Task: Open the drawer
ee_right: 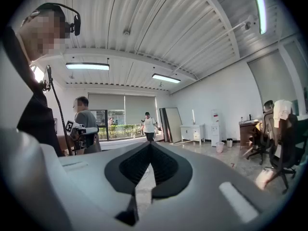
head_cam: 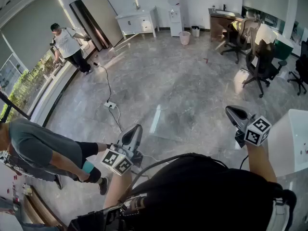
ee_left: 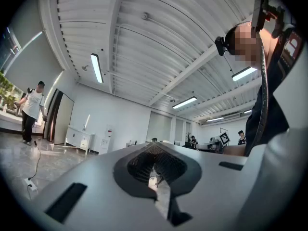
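Note:
No drawer is near either gripper. A white cabinet [head_cam: 137,22] with drawer fronts stands far off against the back wall; it also shows small as the white cabinet [ee_left: 78,138] and the white cabinet [ee_right: 192,133]. My left gripper [head_cam: 134,129] is held up over the grey floor, pointing away from me. Its jaws meet at the tip, shut on nothing [ee_left: 154,148]. My right gripper [head_cam: 230,110] is raised at the right, next to a white furniture top [head_cam: 291,141]. That gripper [ee_right: 150,146] is also shut and holds nothing.
A person [head_cam: 67,44] stands by the window at the far left, and another person [head_cam: 43,150] is close on my left. Office chairs [head_cam: 260,64] stand at the right. A power strip with cable [head_cam: 110,105] lies on the floor. A pink bin [head_cam: 185,37] stands by a water dispenser [head_cam: 174,13].

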Demonstrator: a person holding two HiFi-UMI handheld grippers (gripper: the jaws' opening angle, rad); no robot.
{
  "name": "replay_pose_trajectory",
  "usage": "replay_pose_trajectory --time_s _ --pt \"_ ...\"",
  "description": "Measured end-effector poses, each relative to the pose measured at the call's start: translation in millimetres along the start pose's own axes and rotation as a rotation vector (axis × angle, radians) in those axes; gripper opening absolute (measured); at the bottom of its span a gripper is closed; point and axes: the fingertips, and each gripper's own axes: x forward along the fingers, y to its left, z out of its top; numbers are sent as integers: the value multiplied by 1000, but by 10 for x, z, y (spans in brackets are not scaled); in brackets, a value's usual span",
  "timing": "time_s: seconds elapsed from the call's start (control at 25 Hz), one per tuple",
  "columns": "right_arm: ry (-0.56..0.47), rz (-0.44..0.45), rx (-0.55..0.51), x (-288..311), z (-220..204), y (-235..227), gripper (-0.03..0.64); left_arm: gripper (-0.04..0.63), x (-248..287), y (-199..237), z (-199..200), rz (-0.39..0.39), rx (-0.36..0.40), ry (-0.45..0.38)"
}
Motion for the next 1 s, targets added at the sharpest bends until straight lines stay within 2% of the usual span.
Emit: replay_pose_trajectory --time_s 0.64,1.0 --pt "-11 -13 -3 -197 74 -153 0 0 211 -204 36 -33 1 -6" --pt "-28 -10 58 -464 49 -370 2 0 420 -443 -47 -50 -4 -2"
